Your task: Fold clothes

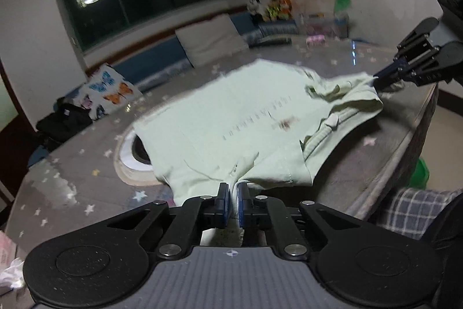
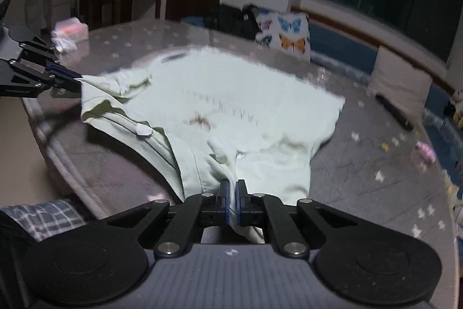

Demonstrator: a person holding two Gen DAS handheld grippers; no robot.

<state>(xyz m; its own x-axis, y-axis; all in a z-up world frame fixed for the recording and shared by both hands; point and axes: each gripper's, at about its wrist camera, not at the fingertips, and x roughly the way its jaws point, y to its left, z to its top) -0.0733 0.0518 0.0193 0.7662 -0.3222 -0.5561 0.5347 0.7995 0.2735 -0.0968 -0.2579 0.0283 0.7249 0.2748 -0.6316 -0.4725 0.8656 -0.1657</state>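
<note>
Both grippers are on the cloth! The left gripper point(image 1: 233, 187) has its blue-padded jaws pinched together on the near hem of the pale green cotton T-shirt point(image 1: 231, 120), fabric bunching up between them. The right gripper point(image 2: 231, 185) is likewise clamped on a fold of the same shirt, just ahead of its jaws. The shirt spreads out beyond both sets of jaws across the grey star-patterned mattress point(image 1: 86, 170), with faint printed lettering and a brown mark on its chest. Far past the jaws, a butterfly-print cushion point(image 2: 286, 34) leans at the mattress edge, blurred.
</note>
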